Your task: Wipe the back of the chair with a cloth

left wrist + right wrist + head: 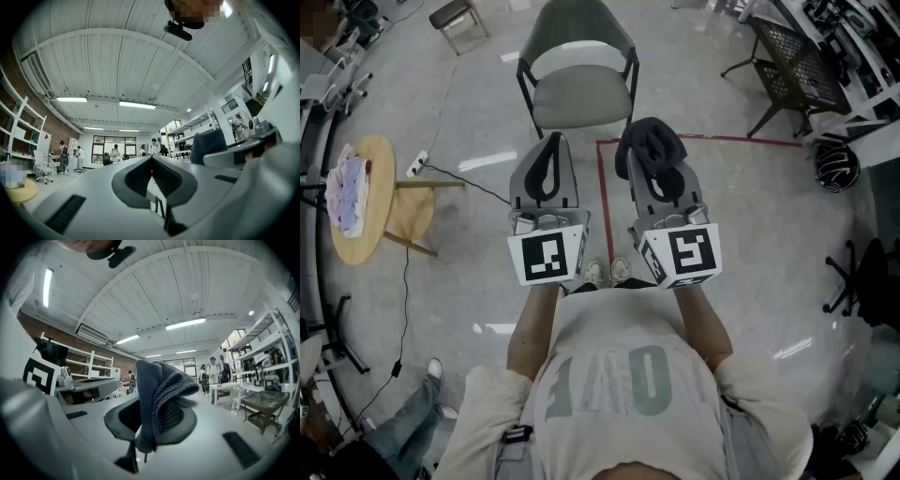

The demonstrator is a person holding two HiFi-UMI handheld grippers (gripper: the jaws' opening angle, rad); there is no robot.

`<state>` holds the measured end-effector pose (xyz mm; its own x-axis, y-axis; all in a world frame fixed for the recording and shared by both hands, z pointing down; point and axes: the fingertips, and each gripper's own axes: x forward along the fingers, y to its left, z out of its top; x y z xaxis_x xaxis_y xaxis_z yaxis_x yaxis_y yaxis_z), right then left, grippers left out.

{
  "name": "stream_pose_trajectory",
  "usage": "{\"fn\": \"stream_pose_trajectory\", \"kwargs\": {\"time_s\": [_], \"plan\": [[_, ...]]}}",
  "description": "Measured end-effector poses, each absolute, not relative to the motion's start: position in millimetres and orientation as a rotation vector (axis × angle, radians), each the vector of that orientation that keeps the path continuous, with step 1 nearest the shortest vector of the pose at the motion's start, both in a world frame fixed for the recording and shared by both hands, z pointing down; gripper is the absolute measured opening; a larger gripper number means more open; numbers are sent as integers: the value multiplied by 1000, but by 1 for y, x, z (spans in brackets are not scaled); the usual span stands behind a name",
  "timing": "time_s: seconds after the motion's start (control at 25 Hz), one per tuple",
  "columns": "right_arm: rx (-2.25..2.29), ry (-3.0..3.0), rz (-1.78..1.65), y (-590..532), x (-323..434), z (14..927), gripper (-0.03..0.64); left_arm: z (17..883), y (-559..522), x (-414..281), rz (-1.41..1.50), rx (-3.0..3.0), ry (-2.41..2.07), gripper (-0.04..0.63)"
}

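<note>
Cloth (157, 385) pinched in right gripper (656, 167), chair (581, 89) ahead.
Left gripper (550, 150) pressed together on nothing; both held short of the chair.

Dark slate-blue cloth (157, 380) against the pale grey right gripper (654, 155) and its black ribbed pads (171, 416). Same pale grey and black on the left gripper (551, 142). Black-and-white square markers on both white cubes (548, 256). Sage-green chair (579, 94) on a black frame. Glossy grey floor (487, 309) crossed by a thin red tape line (602, 202). Light wooden round table (382, 159) under pink and lilac fabric (345, 192). Beige T-shirt (619, 422) with muted green lettering.
</note>
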<state>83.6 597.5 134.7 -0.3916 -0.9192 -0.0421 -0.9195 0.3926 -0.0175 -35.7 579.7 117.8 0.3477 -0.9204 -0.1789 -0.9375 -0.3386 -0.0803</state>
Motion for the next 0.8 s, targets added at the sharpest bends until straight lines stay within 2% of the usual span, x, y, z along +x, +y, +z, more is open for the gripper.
{"fn": "stream_pose_trajectory", "kwargs": {"time_s": [0.8], "plan": [[-1556,2668,32,559,107,157,60,136,550,-32,123,-2334,1835,15]]}}
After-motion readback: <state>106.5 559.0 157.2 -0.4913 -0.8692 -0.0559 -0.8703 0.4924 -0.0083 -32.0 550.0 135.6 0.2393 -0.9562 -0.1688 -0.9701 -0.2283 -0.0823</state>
